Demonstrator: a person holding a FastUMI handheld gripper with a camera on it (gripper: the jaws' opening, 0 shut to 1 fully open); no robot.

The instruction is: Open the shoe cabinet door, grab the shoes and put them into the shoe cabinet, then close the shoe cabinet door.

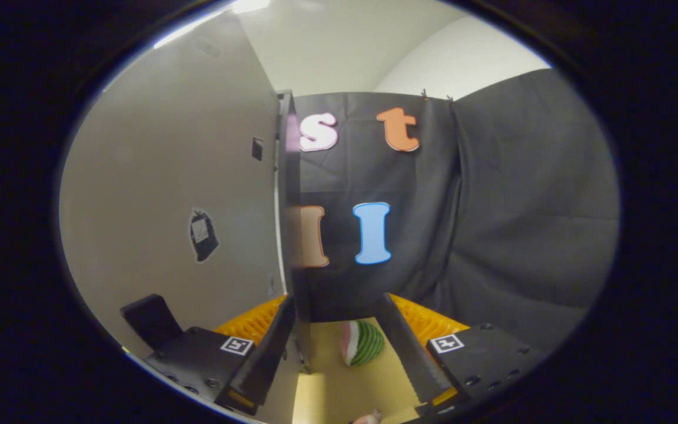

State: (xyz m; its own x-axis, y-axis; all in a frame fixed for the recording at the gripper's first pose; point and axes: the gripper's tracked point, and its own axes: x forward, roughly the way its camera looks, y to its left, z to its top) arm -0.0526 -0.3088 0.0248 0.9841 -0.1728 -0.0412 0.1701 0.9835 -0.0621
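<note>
The shoe cabinet door (174, 194) is a tall beige panel standing to the left, seen almost edge-on. Its dark front edge (289, 235) runs down into the gap between my fingers, close against the left finger (274, 344). My gripper (338, 297) is open, and the right finger (408, 347) stays well clear of the door edge. The door face carries a small black sticker (202, 235) and a small dark fitting (257, 148). A black block (149, 320) sits low against the door beside my left finger; I cannot tell what it is.
A toy watermelon slice (362, 343) lies on the tan surface (339, 388) between my fingers. An orange-yellow slatted basket (427, 321) sits just beyond the fingertips. Black cloth (521, 224) hangs behind and to the right. A small pinkish thing (368, 418) lies nearest me.
</note>
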